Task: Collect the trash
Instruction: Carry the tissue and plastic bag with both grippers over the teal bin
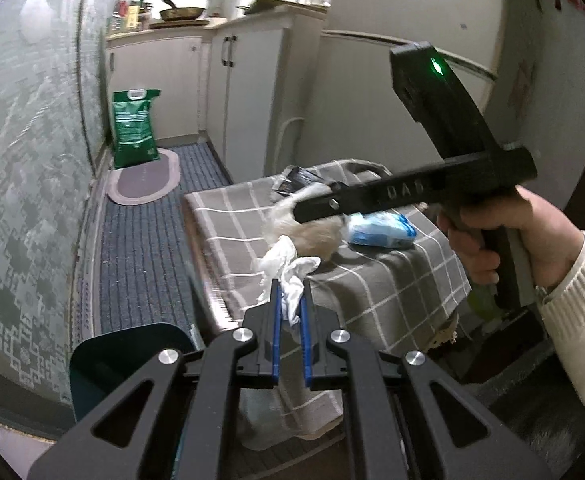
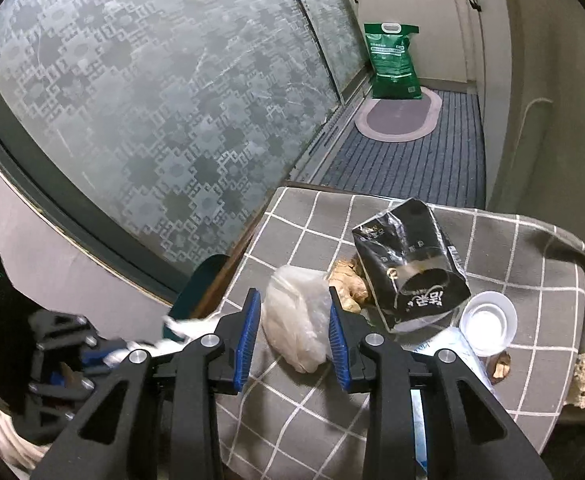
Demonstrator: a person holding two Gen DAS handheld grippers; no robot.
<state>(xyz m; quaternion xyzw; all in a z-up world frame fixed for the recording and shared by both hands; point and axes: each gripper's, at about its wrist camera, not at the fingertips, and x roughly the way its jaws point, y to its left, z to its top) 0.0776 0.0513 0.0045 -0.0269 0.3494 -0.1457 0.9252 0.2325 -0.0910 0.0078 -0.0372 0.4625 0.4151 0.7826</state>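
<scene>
**Legible markings in the two wrist views**

Raised letters reading "DAS" stand on the black bar of the right gripper [image 1: 318, 206], seen in the left wrist view. The black foil bag [image 2: 408, 264] on the checked cloth carries large white Chinese characters near its lower edge, upside down to the camera, and small pale lettering near its top, too small to read. The green sack [image 2: 394, 62] bears white print, likewise unreadable

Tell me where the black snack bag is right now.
In the right wrist view the black snack bag lies on the checked tablecloth, right of the right gripper, between the ginger piece and the white cup.
</scene>
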